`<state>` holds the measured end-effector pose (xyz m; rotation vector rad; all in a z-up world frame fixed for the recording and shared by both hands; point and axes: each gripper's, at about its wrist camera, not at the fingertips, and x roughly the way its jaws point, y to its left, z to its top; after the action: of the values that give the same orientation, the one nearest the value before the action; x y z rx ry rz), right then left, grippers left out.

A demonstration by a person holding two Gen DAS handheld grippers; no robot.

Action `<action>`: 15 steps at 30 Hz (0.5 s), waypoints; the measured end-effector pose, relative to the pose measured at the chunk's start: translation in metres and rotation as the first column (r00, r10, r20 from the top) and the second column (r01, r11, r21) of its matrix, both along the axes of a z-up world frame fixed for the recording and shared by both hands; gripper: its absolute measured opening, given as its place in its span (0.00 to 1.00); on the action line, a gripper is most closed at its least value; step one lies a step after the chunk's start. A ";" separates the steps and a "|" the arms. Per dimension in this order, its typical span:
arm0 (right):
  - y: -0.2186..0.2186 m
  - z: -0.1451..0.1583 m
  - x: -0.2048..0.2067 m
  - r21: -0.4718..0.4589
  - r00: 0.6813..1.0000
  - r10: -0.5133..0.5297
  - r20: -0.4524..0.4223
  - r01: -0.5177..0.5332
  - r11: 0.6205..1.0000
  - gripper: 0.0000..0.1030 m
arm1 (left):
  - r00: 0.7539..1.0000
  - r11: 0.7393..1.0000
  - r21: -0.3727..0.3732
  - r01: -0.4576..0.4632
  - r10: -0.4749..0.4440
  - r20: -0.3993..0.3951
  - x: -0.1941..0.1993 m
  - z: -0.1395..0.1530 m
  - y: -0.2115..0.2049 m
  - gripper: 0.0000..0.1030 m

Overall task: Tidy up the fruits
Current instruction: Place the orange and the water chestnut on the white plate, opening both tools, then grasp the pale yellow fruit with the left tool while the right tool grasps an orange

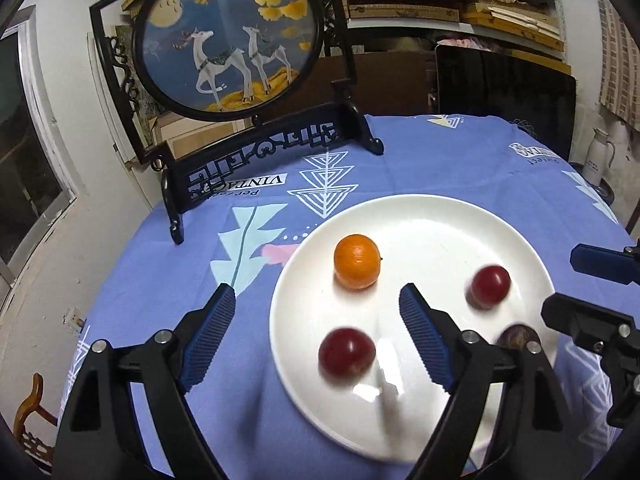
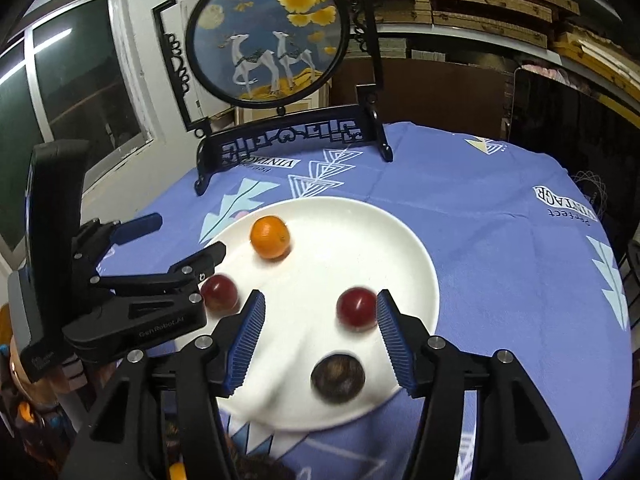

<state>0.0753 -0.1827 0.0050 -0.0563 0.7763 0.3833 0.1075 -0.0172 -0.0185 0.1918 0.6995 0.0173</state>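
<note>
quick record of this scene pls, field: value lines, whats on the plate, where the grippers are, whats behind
surface: round table under a blue patterned cloth
plate: white plate, holds all four fruits
orange fruit: orange, far side of plate
red fruits: two, left red fruit and right red fruit
dark fruit: dark brown fruit, near edge
left gripper: left gripper, open, empty
right gripper: right gripper, open; right red fruit by one pad, contact unclear
behind: deer picture screen in black stand
</note>
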 end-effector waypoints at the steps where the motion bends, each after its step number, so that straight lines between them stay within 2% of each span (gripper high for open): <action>1: 0.000 0.001 -0.009 -0.007 1.000 0.011 0.002 -0.011 1.000 0.58 | 1.000 1.000 0.001 0.006 -0.006 0.004 -0.008 0.002 0.002 0.79; 3: 0.000 0.004 -0.026 -0.014 1.000 0.027 0.005 -0.027 1.000 0.65 | 1.000 1.000 0.001 0.013 -0.013 0.009 -0.020 0.005 0.006 0.80; 8: -0.005 -0.003 -0.094 -0.058 0.992 0.126 -0.004 -0.126 0.990 0.66 | 0.999 0.999 -0.021 0.045 -0.045 0.012 -0.066 0.008 0.029 0.83; 11: -0.004 -0.023 -0.139 -0.142 0.979 0.201 -0.039 -0.205 0.968 0.66 | 0.998 0.997 -0.031 0.069 -0.069 0.000 -0.091 0.005 0.043 0.84; 15: -0.003 -0.051 -0.167 -0.229 0.967 0.237 -0.095 -0.253 0.940 0.66 | 0.995 0.994 -0.039 0.099 -0.100 -0.024 -0.121 -0.002 0.062 0.85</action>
<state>-0.0919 -0.1859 -0.0459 -0.3714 0.8819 0.5285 -0.0130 0.0447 -0.0201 0.1903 0.7148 -0.0937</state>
